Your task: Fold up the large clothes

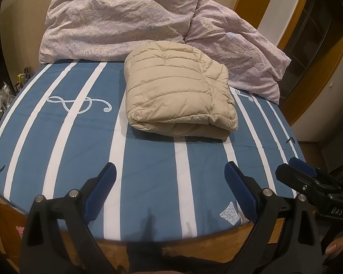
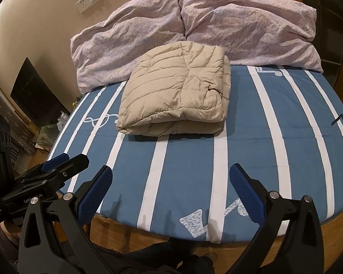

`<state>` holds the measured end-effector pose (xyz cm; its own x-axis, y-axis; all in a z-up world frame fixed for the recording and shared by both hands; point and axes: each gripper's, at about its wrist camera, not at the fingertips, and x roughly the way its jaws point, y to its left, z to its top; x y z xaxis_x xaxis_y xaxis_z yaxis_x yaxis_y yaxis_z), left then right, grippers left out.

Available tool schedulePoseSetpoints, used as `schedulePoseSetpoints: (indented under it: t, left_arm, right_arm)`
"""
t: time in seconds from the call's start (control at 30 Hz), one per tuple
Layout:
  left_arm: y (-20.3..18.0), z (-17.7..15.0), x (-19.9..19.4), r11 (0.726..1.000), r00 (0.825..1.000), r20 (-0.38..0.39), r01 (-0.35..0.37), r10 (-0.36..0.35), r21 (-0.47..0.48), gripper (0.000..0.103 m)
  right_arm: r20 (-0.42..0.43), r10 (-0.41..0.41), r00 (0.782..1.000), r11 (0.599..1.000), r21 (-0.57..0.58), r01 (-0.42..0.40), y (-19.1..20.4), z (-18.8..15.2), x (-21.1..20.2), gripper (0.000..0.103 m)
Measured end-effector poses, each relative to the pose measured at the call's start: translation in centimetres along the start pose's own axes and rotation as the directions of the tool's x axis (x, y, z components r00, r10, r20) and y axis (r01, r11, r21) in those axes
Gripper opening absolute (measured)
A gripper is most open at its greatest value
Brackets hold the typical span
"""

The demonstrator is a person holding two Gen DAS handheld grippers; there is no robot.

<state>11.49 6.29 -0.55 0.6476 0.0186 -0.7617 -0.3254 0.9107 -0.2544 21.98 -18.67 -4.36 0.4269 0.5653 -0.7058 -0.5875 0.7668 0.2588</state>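
A beige quilted puffer jacket (image 1: 179, 93) lies folded into a thick rectangular bundle on the blue-and-white striped bed (image 1: 148, 159); it also shows in the right wrist view (image 2: 176, 96). My left gripper (image 1: 170, 171) is open and empty, held above the near edge of the bed, well short of the jacket. My right gripper (image 2: 171, 173) is open and empty too, at the same near edge. Each gripper shows at the side of the other's view: the right one (image 1: 295, 166), the left one (image 2: 66, 159).
A crumpled pale pink duvet (image 1: 116, 20) lies heaped along the far side of the bed against the wall, just behind the jacket (image 2: 194, 22). The wooden bed frame (image 2: 125, 228) runs under the grippers. A wooden door frame (image 1: 313, 80) stands at the right.
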Motion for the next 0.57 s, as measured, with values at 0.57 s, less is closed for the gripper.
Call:
schedulePoseSetpoints:
  t: [0.57]
  left_arm:
    - [-0.17,0.02,-0.01,1.0,1.0,-0.003,-0.004,0.004,-0.001,0.095]
  right_arm:
    - [-0.003,0.002,1.0,1.0,-0.002,-0.002,-0.06,-0.11,0.14,0.102]
